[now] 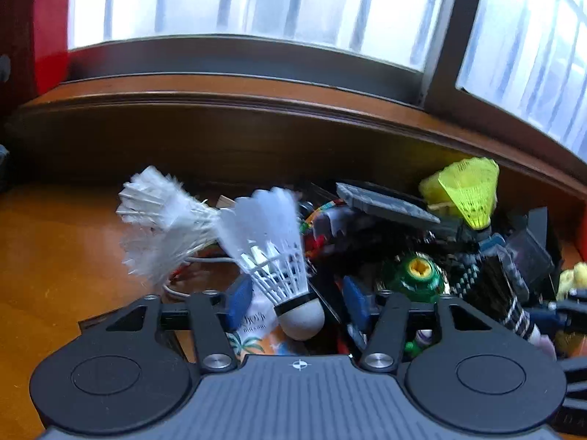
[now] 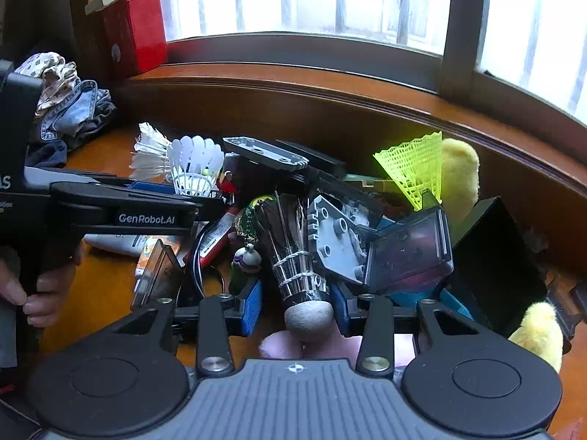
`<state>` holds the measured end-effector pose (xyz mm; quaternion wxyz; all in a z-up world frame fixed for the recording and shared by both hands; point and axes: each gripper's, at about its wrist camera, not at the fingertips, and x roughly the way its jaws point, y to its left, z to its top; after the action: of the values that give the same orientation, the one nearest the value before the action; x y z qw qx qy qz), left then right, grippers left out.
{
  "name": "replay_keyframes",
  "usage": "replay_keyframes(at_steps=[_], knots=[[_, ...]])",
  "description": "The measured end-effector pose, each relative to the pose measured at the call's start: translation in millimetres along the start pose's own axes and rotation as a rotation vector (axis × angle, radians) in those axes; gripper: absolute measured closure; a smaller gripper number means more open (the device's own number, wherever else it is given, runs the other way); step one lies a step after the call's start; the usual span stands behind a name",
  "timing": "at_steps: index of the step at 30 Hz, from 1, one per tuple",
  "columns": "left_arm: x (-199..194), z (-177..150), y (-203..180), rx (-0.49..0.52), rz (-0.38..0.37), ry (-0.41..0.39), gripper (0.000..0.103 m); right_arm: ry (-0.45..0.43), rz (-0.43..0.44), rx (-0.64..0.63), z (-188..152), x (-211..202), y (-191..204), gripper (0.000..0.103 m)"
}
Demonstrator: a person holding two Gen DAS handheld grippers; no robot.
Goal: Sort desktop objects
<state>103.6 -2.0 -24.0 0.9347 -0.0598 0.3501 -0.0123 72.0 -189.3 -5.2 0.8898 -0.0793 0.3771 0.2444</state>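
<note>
My left claw [image 1: 297,302] is spread apart, blue pads on either side of a white plastic shuttlecock [image 1: 279,253]; the shuttlecock's cork tip sits between the pads without visible contact, skirt pointing up and away. Just beyond it to the left lies a white feather shuttlecock [image 1: 161,220], blurred. To the right, on the heap, rests a green round toy [image 1: 416,275], and further back a neon-yellow shuttlecock [image 1: 467,192] stands tilted on the clutter.

My right claw [image 2: 297,310] is likewise apart. A black feather shuttlecock [image 2: 293,253] stands between its pads, grey cork toward me; the right pad is close against the cork, but I cannot tell whether it touches. Beside it, right, a grey plastic case [image 2: 337,238] leans against a dark transparent box [image 2: 407,253]. A yellow plush [image 2: 460,179] lies behind the heap.

All items sit piled on the wooden table [image 2: 99,293] below the window sill [image 2: 330,84]. A red box [image 2: 135,33] stands on the sill, left.
</note>
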Motion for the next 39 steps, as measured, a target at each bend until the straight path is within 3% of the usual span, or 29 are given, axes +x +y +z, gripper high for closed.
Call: replay_keyframes(at_steps=[4, 12, 17, 27, 39], knots=[[-3.3, 3.3, 4.3, 0.005, 0.011, -0.001, 0.073, -0.001, 0.004, 0.015, -0.5, 0.2, -2.1, 0.073], [6.1, 3.1, 12.0, -0.042, 0.033, 0.015, 0.071, -0.01, 0.014, 0.029, -2.9, -4.5, -3.9, 0.073], [7.7, 4.1, 14.3, -0.063, 0.027, 0.023, 0.075, -0.013, 0.018, 0.037, -3.1, -4.7, -5.1, 0.073], [-23.1, 9.6, 3.1, -0.006, 0.001, -0.049, 0.075, -0.017, 0.018, 0.029, -3.6, -0.2, -2.3, 0.072], [-58.6, 10.4, -14.1, 0.023, -0.062, -0.123, 0.075, -0.119, 0.022, 0.05, -6.2, -38.9, -0.4, 0.073]])
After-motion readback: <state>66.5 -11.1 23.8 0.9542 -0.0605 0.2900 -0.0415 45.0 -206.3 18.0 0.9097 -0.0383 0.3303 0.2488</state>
